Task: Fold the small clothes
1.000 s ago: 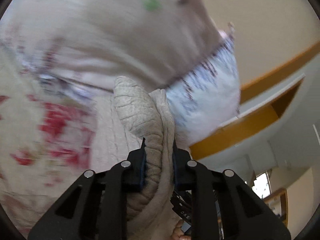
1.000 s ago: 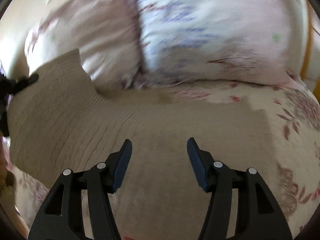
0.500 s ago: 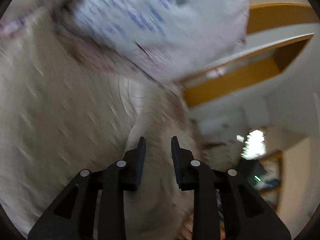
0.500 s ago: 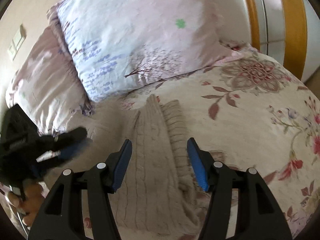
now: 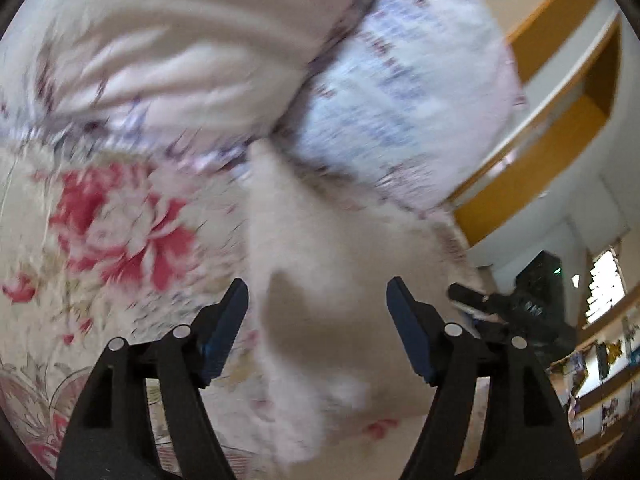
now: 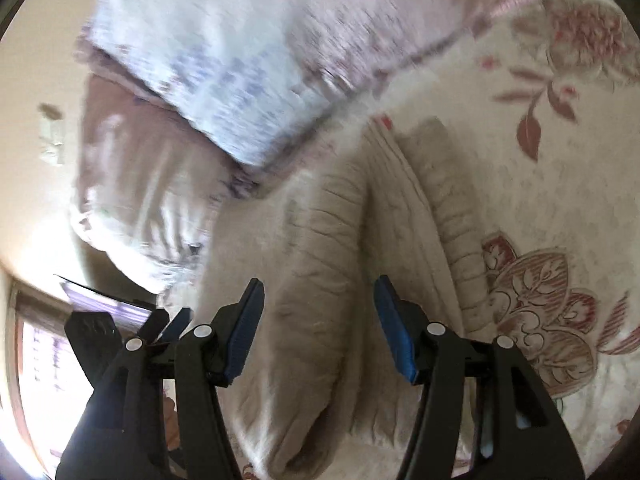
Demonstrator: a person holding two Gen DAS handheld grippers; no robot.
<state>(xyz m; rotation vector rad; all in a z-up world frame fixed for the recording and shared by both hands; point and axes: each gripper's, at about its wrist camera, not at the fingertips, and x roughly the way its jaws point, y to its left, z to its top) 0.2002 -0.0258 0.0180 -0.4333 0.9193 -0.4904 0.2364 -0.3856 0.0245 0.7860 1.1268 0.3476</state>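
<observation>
Left wrist view: the left gripper point(image 5: 316, 312) has its jaws spread wide apart and holds nothing. Between and beyond its fingers lies the beige knitted garment point(image 5: 320, 248), blurred by motion, spread on the cream bedspread with red flower print point(image 5: 120, 232). The garment's far end reaches up to the pale blue-and-white patterned pillow point(image 5: 400, 92), which leans against a pinkish pillow point(image 5: 180, 40) on its left. To the right of the garment the black right gripper point(image 5: 516, 312) shows from the side; this view does not tell how its jaws stand. Behind the blue-and-white pillow runs an orange-yellow wooden headboard frame point(image 5: 560, 128).

Right wrist view: the right gripper point(image 6: 318, 308) also has its jaws well apart, with nothing gripped. The beige knitted garment point(image 6: 320, 260) lies directly ahead of and beneath the fingers as a long, bunched shape with ribbed folds; a narrower ribbed strip runs along its right side. It rests on the cream bedspread point(image 6: 560, 200), whose dull-red leaf and flower motifs show to the right of the garment. The garment's far end nearly meets the blue-and-white pillow point(image 6: 224, 60), and the pinkish pillow point(image 6: 152, 184) sits to the garment's left. At the lower left, just beside the right gripper's left finger, the left gripper point(image 6: 160, 324) appears in part, black with a blue pad.
</observation>
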